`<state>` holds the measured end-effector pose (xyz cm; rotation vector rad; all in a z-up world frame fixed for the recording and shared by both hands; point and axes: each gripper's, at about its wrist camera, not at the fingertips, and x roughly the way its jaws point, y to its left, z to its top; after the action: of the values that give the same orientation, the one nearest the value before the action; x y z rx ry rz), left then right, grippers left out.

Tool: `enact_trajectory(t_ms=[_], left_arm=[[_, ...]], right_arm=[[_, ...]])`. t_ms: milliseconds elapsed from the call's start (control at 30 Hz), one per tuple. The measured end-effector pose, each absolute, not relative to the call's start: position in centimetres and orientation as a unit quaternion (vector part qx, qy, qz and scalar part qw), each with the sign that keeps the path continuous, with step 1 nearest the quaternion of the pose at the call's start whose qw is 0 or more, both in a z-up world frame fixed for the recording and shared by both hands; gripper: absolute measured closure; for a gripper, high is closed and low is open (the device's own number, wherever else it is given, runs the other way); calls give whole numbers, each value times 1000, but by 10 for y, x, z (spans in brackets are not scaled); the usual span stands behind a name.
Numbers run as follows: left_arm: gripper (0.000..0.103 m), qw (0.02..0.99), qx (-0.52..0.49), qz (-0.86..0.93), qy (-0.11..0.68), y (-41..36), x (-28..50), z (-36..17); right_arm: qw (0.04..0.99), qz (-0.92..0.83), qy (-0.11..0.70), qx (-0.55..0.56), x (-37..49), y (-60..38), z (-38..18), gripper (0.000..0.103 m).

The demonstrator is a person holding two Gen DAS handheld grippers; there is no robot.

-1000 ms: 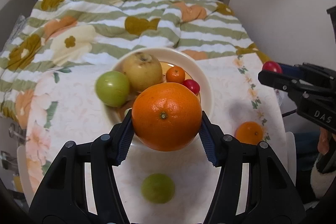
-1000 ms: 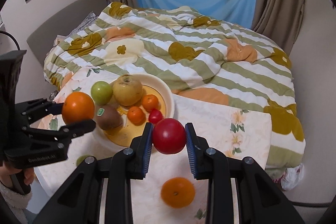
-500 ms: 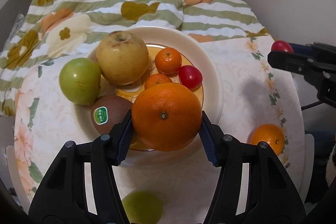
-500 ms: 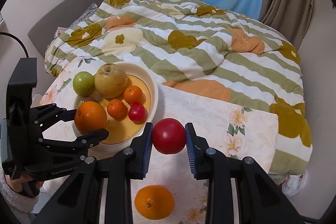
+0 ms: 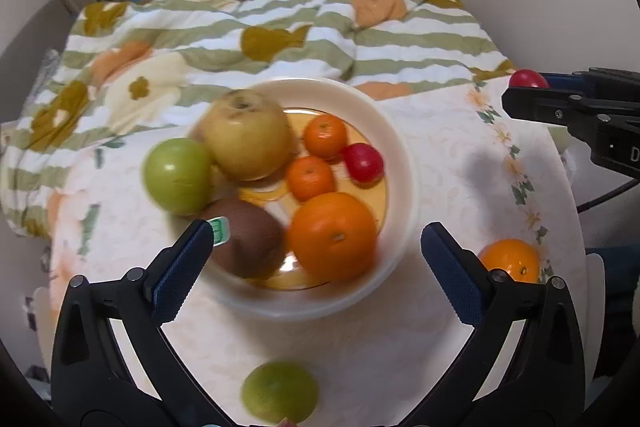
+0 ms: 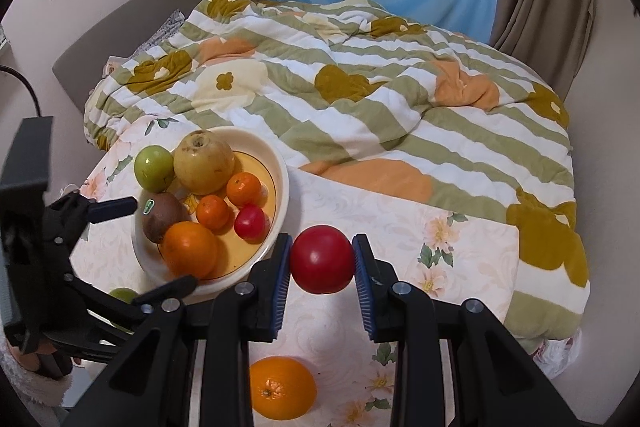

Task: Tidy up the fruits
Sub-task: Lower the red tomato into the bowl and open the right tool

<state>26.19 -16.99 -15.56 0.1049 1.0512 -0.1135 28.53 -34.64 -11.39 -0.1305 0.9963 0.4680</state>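
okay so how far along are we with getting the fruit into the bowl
Well along. Done: the bowl holds seven fruits, including the big orange, which the left hand-held gripper has just opened its jaws to release. In hand: the right hand-held gripper grips a red apple beside the bowl. Left: an orange and a green fruit on the tablecloth.

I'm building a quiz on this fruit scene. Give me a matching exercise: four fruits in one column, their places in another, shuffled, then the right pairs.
1. kiwi
2. red apple
3. lime
4. pear

A. on the table, near side of the bowl
B. in the bowl, against its far rim
C. clamped in the right gripper
D. in the bowl, sticker on it

Pairs: 1-D, 2-C, 3-A, 4-B
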Motion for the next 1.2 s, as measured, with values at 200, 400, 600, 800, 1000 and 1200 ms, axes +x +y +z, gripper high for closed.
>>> enact_trajectory(t_ms=[200, 400, 600, 800, 1000, 1200], left_arm=[[0, 868, 18, -15, 497, -134, 244, -132], [0, 871, -15, 27, 490, -99, 223, -116], [0, 870, -41, 62, 487, -74, 205, -112], [0, 868, -69, 79, 485, -58, 196, -120], [0, 867, -80, 86, 485, -52, 189, -129], [0, 866, -83, 88, 485, -49, 185, -130]], right_arm=[[848, 242, 468, -64, 286, -335, -109, 75], [837, 277, 467, -66, 291, -311, -112, 75], [820, 312, 474, -72, 297, -284, -127, 75], [804, 337, 481, -88, 300, -263, -149, 75], [800, 343, 482, -99, 301, -252, -158, 75], [793, 345, 494, -97, 303, -246, -166, 75]])
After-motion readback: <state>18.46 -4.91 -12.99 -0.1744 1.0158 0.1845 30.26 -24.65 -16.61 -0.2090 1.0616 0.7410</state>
